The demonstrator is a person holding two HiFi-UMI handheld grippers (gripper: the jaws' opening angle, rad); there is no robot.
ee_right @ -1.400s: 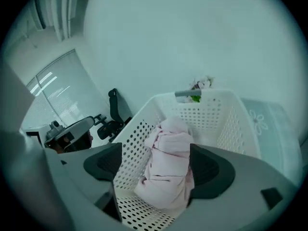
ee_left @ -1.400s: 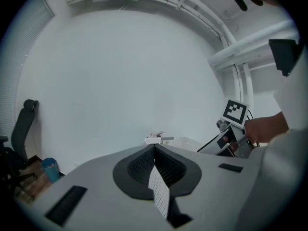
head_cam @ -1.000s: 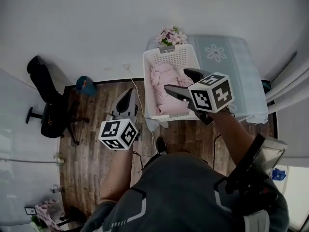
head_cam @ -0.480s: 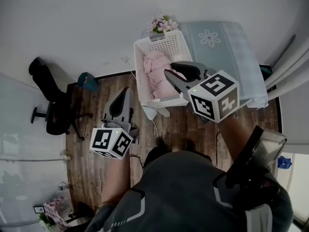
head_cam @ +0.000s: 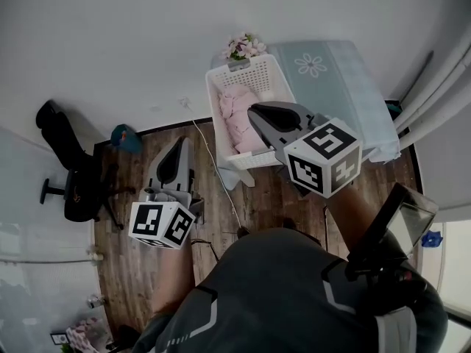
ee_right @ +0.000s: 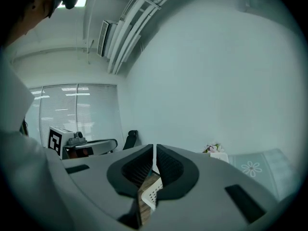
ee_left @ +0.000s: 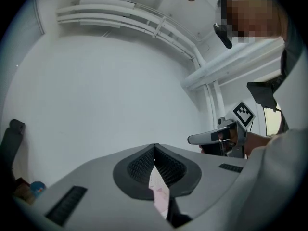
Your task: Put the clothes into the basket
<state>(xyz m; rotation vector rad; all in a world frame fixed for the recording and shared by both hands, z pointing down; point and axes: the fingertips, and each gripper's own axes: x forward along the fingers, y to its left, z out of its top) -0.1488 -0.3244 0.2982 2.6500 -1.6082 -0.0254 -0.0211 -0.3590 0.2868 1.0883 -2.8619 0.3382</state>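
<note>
Seen from above, a person holds a two-fingered gripper in each hand over a wood-plank floor in a white-walled room.

The white perforated basket sits in the upper middle of the frame, just left of a surface covered by a pale blue cloth with a daisy print. What the basket rests on cannot be made out. The pink clothes lie bunched inside the basket, filling most of it. A small bunch of pink flowers stands just behind the basket, against the wall.

The right gripper reaches in from the right, and its dark fingers overlap the basket's right half in the picture, pointing left. Its fingers have just been closing and now meet at the tips with nothing between them. In its own view only floor and a bit of basket show through the slit lower down.

The left gripper is at centre left over bare floor, well apart from the basket and pointing toward the wall. Its fingers are pressed together at the tips and hold nothing.

A black office chair stands at the far left, with a small blue object near the wall above it. A white cable trails across the floor between the grippers
</note>
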